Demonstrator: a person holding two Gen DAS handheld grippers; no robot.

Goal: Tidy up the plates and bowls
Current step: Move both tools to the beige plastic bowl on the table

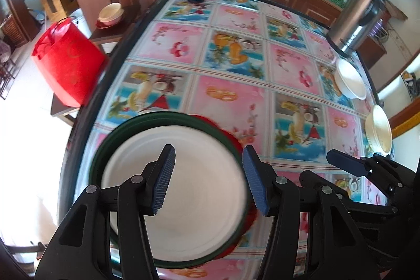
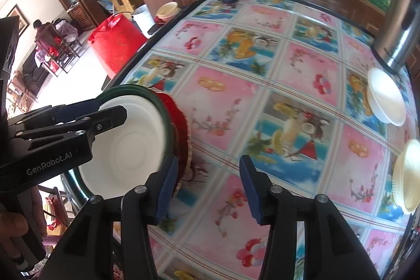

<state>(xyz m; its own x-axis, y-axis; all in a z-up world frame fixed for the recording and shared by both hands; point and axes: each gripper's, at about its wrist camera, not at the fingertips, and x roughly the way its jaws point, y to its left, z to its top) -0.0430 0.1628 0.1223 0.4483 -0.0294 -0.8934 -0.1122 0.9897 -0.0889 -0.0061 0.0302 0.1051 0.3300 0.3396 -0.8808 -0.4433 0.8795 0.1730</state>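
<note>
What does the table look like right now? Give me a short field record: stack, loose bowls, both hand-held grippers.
stack: white plate on green plate on red plate, near table edge
loose bowls: white bowl and cream bowl, apart, far right side by the steel flask
left hand-held gripper: open, above the white plate, nothing between the pads
right hand-held gripper: open, over bare tablecloth beside the stack, holding nothing
</note>
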